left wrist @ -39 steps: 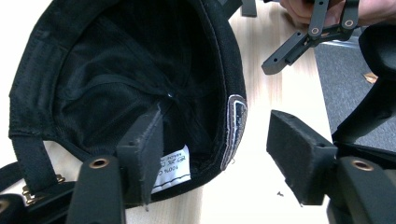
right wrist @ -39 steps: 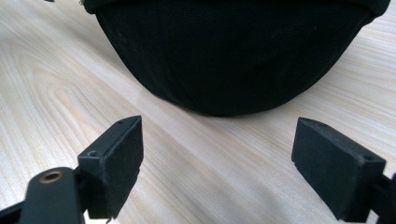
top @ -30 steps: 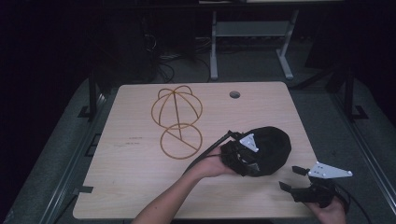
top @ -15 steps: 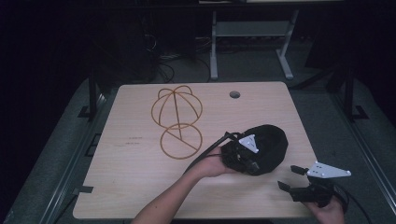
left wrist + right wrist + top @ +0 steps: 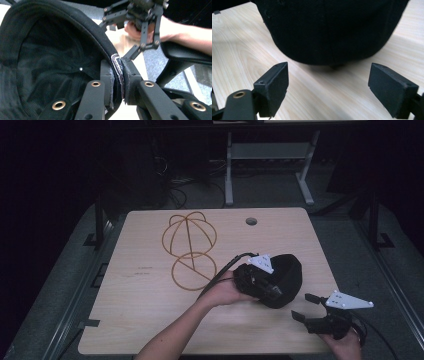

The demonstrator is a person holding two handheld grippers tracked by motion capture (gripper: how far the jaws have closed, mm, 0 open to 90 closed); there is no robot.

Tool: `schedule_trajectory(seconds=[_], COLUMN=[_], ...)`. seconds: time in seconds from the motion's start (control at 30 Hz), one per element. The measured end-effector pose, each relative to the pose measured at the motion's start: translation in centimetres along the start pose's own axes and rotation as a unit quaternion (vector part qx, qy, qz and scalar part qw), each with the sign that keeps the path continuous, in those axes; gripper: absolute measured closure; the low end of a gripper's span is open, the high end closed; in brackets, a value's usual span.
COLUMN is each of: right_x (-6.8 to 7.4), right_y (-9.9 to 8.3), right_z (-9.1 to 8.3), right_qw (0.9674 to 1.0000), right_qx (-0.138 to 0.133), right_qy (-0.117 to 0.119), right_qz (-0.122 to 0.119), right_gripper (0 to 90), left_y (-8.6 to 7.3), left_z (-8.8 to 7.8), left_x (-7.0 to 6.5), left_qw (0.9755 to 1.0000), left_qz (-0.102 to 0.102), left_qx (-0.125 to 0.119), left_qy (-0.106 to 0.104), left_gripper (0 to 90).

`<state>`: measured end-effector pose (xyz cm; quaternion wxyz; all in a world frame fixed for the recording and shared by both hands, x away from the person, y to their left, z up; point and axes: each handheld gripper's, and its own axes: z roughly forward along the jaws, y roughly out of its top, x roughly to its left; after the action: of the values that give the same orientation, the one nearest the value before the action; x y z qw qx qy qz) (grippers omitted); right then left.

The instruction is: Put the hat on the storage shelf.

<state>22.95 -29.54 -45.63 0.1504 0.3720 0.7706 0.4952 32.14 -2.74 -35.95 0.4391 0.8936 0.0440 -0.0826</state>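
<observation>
While the left gripper (image 5: 267,287) pinches the black cap's (image 5: 287,275) rim beside a wire stand (image 5: 190,250), the right gripper (image 5: 305,307) gapes nearby.

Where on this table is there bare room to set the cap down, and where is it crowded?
Bare wood lies left of the wire stand, out to the table edge, and along the near edge by the forearm. The far right, beyond the hole, is free too. It is crowded around the cap, pinched by the left gripper, with the open right gripper close by.
</observation>
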Motion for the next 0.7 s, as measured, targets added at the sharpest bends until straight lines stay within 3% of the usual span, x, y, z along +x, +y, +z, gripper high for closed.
schedule_trajectory(seconds=[0.27,0.3,0.43,0.63,0.7], right_x=[0.5,0.5,0.3,-0.1,-0.1], right_y=[0.6,0.8,1.0,1.0,0.9], right_z=[0.5,0.2,-0.1,0.2,0.4], right_qw=[0.9998,0.999,0.9971,0.9963,0.9956], right_qx=[-0.021,-0.04,-0.066,-0.069,-0.071], right_qy=[0.006,0.014,0.023,0.036,0.043], right_qz=[0.0,0.01,0.029,0.037,0.045], right_gripper=[16.3,16.3,17.2,29.8,30.2], left_y=[0.7,0.9,1.2,2.2,2.6], left_z=[-1.3,-1.6,-1.6,-0.8,-0.5], left_x=[-0.2,-0.2,-0.6,-1.5,-1.7], left_qw=[0.9992,0.9989,0.9985,0.9978,0.9974], left_qz=[-0.002,0.0,0.006,0.032,0.039], left_qx=[-0.033,-0.037,-0.038,-0.025,-0.024], left_qy=[-0.021,-0.028,-0.039,-0.052,-0.055], left_gripper=[80.5,80.4,80.5,80.8,80.8])
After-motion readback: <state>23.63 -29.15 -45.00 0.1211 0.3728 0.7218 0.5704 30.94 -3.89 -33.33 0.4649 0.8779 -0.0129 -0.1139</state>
